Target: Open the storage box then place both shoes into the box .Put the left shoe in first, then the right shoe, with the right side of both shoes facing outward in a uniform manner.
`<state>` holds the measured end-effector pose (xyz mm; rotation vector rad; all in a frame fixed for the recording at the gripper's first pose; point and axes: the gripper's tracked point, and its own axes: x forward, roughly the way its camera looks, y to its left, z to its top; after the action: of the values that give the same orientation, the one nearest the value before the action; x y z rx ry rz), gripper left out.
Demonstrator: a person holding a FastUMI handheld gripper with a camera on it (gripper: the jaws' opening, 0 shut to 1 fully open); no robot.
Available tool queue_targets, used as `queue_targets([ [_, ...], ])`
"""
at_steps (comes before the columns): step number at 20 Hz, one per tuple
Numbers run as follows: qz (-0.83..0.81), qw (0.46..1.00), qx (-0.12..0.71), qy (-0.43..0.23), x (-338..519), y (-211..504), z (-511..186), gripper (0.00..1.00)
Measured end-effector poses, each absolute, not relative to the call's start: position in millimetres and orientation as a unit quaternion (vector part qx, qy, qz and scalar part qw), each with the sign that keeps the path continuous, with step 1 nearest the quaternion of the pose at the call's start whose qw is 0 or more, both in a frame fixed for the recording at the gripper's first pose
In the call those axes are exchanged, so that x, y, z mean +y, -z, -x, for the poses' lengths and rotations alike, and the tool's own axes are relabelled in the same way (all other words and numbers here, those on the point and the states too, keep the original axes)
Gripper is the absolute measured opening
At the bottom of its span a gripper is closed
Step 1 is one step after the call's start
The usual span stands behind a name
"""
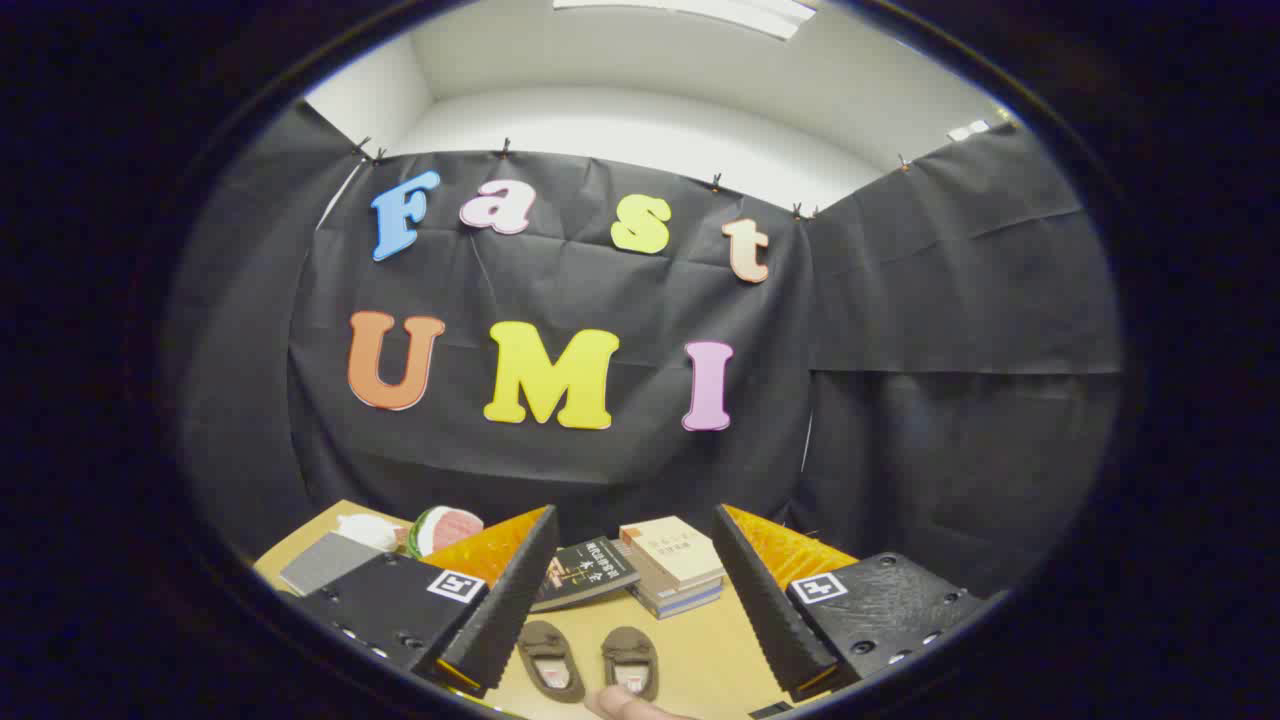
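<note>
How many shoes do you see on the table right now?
2. Both lie side by side between the open gripper fingers: the left-hand shoe nearer one finger, the right-hand shoe beside it, a fingertip touching it.

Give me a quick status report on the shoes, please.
Hand-held gripper open, holding nothing. Two shoes side by side on table, between fingers. A fingertip beside them.

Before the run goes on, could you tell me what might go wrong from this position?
The gripper is open and empty, high above the two shoes; they lie close side by side, so a finger may nudge one while grasping the other. A fingertip rests by the shoes and could get pinched. The stacked books just beyond could be bumped on approach.
</note>
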<state>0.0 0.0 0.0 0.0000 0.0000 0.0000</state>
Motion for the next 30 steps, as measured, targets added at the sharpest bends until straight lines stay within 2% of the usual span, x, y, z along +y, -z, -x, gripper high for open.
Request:
queue_targets([
  [17, -0.013, 0.999, 0.005, -0.047, 3, -1, -7, 0.95],
  [23, -0.035, 0.991, 0.065, -0.113, 53, 46, -25, 0.95],
  [30, -0.071, 0.948, 0.172, -0.259, 173, 132, -49, 0.96],
])
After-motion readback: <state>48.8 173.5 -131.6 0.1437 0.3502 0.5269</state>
